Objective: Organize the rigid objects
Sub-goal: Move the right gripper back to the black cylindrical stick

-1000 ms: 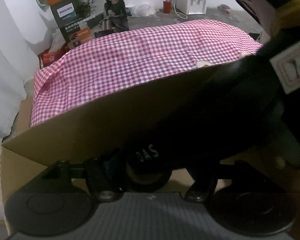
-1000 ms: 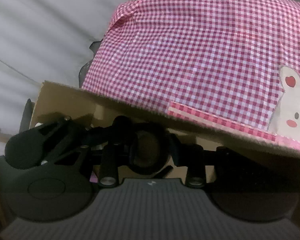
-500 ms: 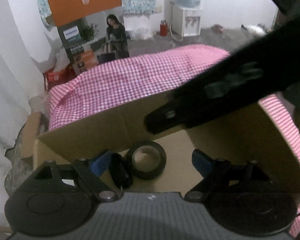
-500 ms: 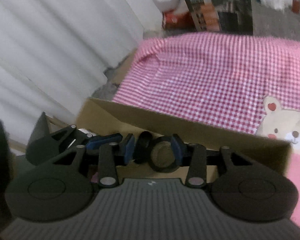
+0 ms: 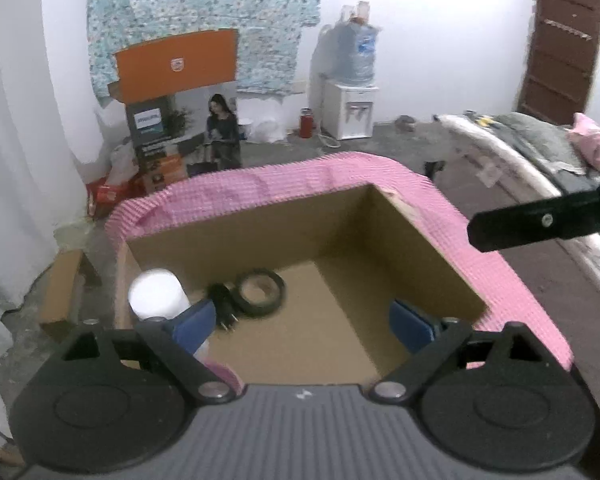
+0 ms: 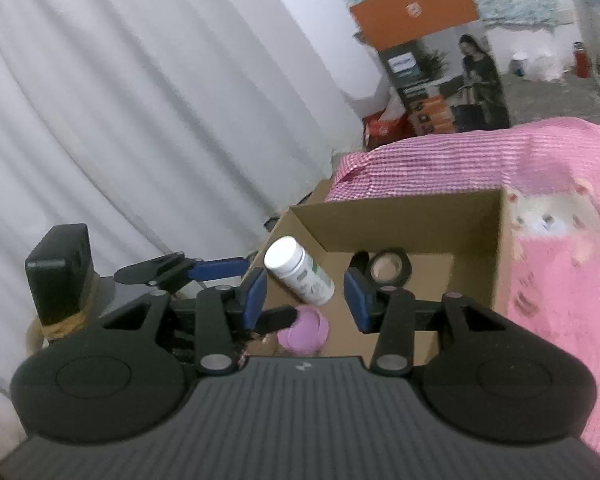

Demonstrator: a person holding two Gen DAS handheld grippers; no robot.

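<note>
An open cardboard box (image 5: 260, 232) sits on a pink checked cloth (image 5: 512, 280). On its floor lie a black tape roll (image 5: 260, 294) and a black plug (image 5: 222, 304). A white bottle (image 5: 158, 296) leans in its left corner beside a pink round thing (image 6: 304, 330). My left gripper (image 5: 302, 322) hovers above the box, its jaws opening wide with nothing between them. My right gripper (image 6: 305, 300) is also above the box (image 6: 400, 220), jaws opening. The bottle (image 6: 300, 276) and tape roll (image 6: 388, 266) lie beyond its pads, untouched.
White curtains (image 6: 140, 120) hang on the left. A printed carton with an orange flap (image 5: 176, 68) and a water dispenser (image 5: 352, 108) stand at the far wall. A brown door (image 5: 560, 44) is at the right, with bedding (image 5: 540, 144) before it.
Both grippers have risen out of the box and drawn back, so its whole inside shows. The left jaws have spread much wider, the right ones a little.
</note>
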